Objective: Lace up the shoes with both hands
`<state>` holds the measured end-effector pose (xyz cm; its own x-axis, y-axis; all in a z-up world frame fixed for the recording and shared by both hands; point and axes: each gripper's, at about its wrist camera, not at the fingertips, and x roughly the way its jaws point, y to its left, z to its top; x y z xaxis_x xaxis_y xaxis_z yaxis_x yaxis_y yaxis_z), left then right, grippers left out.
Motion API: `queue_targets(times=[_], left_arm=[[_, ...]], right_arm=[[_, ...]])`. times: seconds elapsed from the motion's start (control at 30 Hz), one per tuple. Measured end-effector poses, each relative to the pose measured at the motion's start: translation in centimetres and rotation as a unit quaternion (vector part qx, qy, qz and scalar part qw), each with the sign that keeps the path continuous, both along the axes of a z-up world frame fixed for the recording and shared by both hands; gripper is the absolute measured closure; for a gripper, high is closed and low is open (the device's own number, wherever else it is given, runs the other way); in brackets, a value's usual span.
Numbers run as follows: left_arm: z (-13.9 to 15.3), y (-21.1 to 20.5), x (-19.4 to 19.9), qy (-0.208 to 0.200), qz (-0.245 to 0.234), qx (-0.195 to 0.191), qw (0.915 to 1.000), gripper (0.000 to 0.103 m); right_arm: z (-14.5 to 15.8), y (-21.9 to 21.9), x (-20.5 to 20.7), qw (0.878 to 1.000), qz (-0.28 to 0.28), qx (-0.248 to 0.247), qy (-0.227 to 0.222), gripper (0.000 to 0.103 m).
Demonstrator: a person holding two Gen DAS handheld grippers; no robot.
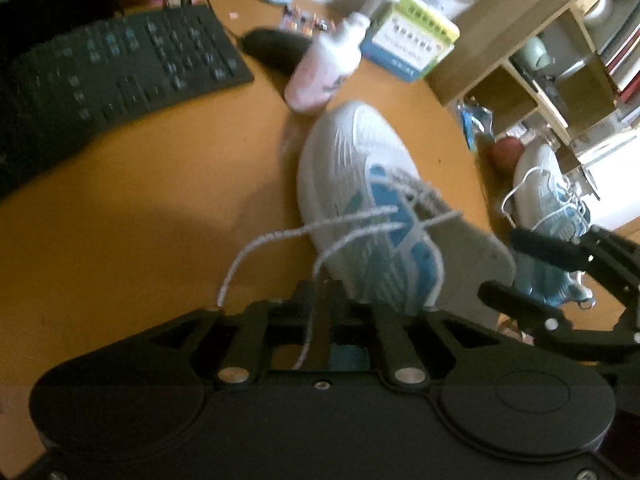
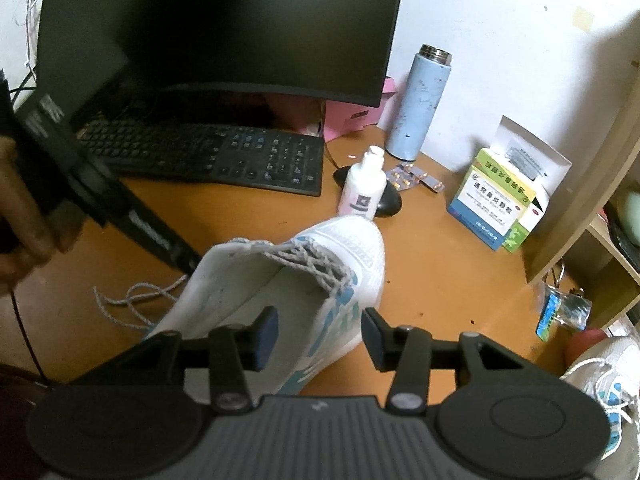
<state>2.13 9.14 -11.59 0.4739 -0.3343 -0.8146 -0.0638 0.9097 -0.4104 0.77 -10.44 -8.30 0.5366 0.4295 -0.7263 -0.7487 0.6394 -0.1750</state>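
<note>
A white shoe with blue marks lies on the orange desk, toe pointing away, also in the right wrist view. Its grey-white speckled lace trails off the shoe's left side. One strand runs down between the fingers of my left gripper, whose jaws stand a little apart in a blurred picture. Loose lace ends lie on the desk left of the shoe. My right gripper is open at the heel, one finger over the shoe's opening and the other outside its right wall. It also shows at the right.
A second white and blue shoe sits to the right by a wooden shelf. Behind the shoe are a white bottle, black mouse, keyboard, monitor, blue flask and medicine box. A hand grips the left tool.
</note>
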Motion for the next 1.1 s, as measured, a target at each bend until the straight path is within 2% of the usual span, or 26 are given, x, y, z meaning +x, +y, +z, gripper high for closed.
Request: queue_targets(times=[0.2,0.3,0.37,0.47,0.57,0.67,0.77,0.87,1.0,1.03,1.1], left_arm=[[2.5,1.1,-2.1,-0.039,-0.007,0.024,0.9989,0.066],[3.4,2.2,-3.7,-0.050,-0.007,0.056,0.9971,0.066],[3.2,2.0,-4.8,-0.048,-0.033,0.087,0.9945,0.066],[2.4,0.8,-5.7,-0.042,-0.089,0.108,0.9893,0.066],[1.0,-1.4,-6.1,-0.039,-0.142,0.138,0.9794,0.068],[-0.6,-4.0,-6.0,-0.038,-0.190,0.180,0.9644,0.076],[-1.3,-4.9,-5.8,-0.034,-0.208,0.205,0.9558,0.081],[-1.8,-4.7,-5.7,-0.017,-0.215,0.224,0.9503,0.084],[-2.4,-3.8,-5.7,-0.001,-0.218,0.228,0.9489,0.085],[-2.5,-3.7,-5.7,0.002,-0.220,0.227,0.9489,0.087],[-2.9,-3.6,-5.7,0.009,-0.230,0.230,0.9457,0.101]], right_arm=[[0.0,0.1,0.0,1.000,0.002,0.002,0.000,0.054],[0.2,0.0,0.1,1.000,0.000,0.009,-0.001,0.054],[0.3,-0.1,0.1,1.000,-0.001,0.014,0.001,0.054],[0.4,-0.1,0.1,1.000,0.001,0.020,0.006,0.054],[0.3,0.2,-0.3,1.000,0.009,0.020,0.009,0.054],[0.3,0.6,-0.8,1.000,0.017,0.017,0.011,0.054],[0.4,0.8,-1.4,1.000,0.020,0.012,0.007,0.052],[0.6,0.6,-1.8,1.000,0.017,0.014,0.008,0.052],[0.8,0.3,-2.1,1.000,0.010,0.022,0.008,0.052],[0.9,0.2,-2.0,0.999,0.006,0.029,0.012,0.052],[1.1,-0.1,-1.8,0.998,-0.005,0.049,0.024,0.051]])
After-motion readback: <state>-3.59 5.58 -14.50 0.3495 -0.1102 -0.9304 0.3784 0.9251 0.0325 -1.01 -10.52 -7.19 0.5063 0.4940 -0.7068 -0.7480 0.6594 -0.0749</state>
